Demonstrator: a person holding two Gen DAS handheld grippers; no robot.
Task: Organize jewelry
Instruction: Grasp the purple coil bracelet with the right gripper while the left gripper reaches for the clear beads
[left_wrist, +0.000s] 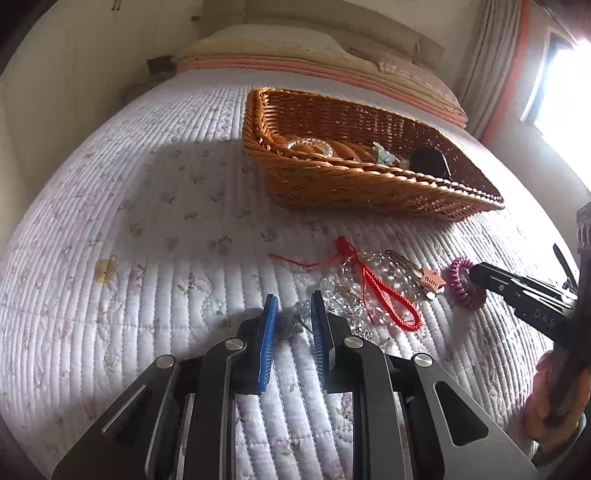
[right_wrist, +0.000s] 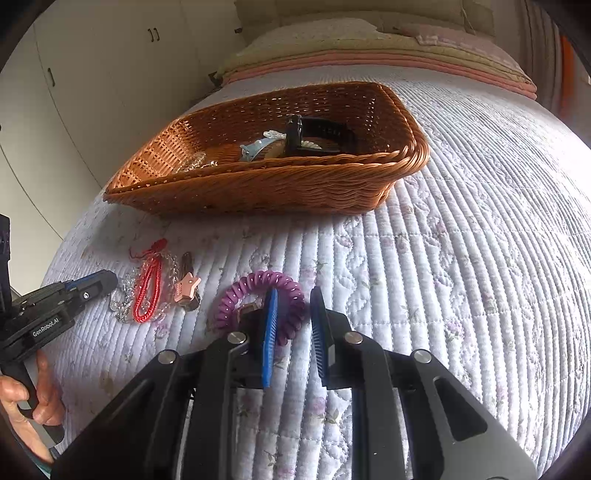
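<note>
- Your left gripper (left_wrist: 294, 314) sits low over the quilted bedspread (left_wrist: 147, 221) with its blue-padded fingers (left_wrist: 269, 332) parted and nothing between them; its tips are at the near-left edge of the loose jewelry pile
- Just ahead and to the right of those tips lies the clear crystal bead strand (left_wrist: 369, 291), with the red beaded cord (left_wrist: 384, 299) draped across it and a red tassel thread trailing toward the basket
- Beside the crystals, further right, is a hair clip with a pink star (left_wrist: 432, 279), and right next to that the purple spiral hair tie (left_wrist: 463, 284)
- Your right gripper (right_wrist: 294, 314) is also spread apart and gripping nothing; in the right wrist view its left finger (right_wrist: 270, 332) overlaps the spiral tie's ring, while the right finger sits outside the coil; you cannot tell whether the pad touches it
- The wicker basket (right_wrist: 258, 184) rests on the bedspread beyond both grippers, well apart from the pile
- Inside the basket you already have a clear ring-shaped bangle (left_wrist: 309, 146), a light blue claw clip (right_wrist: 255, 149) and a black watch (right_wrist: 317, 134), with some clear beads toward its left end in the right wrist view
- Folded pink and cream bedding (right_wrist: 388, 55) is stacked at the far end of the bed
</note>
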